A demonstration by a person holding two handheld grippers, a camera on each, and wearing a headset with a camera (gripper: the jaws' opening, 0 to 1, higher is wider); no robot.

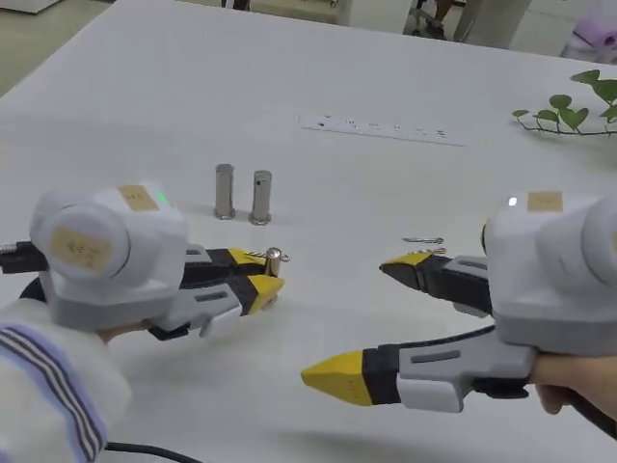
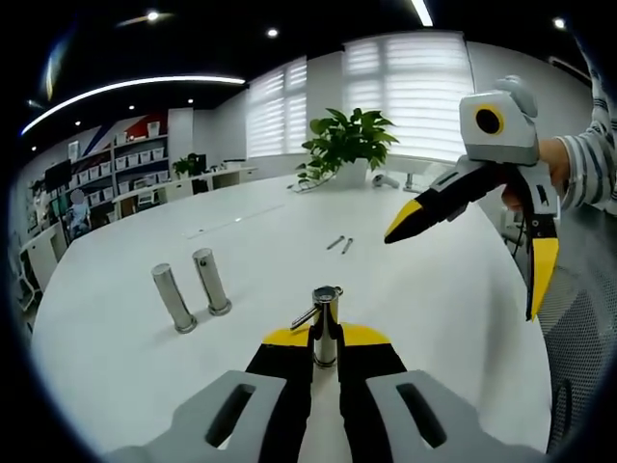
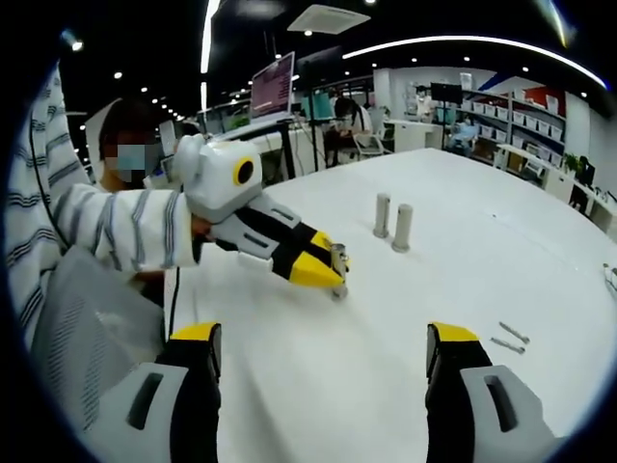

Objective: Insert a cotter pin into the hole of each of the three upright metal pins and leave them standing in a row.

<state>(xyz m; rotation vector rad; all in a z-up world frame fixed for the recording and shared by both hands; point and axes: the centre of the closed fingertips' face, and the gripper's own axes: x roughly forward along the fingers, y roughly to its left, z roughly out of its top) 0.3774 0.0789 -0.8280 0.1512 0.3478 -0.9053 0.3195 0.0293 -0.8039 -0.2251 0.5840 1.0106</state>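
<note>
Left gripper pinching one upright metal pin on the table.
A cotter pin sits at its head; two bare pins stand beside each other nearby. The right gripper has its jaws spread wide, near loose cotter pins.

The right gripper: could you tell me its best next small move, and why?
Probably reach for one of the two thin silver cotter pins lying nearby: the right gripper is open and empty, and two upright grey metal pins look unpinned.
</note>
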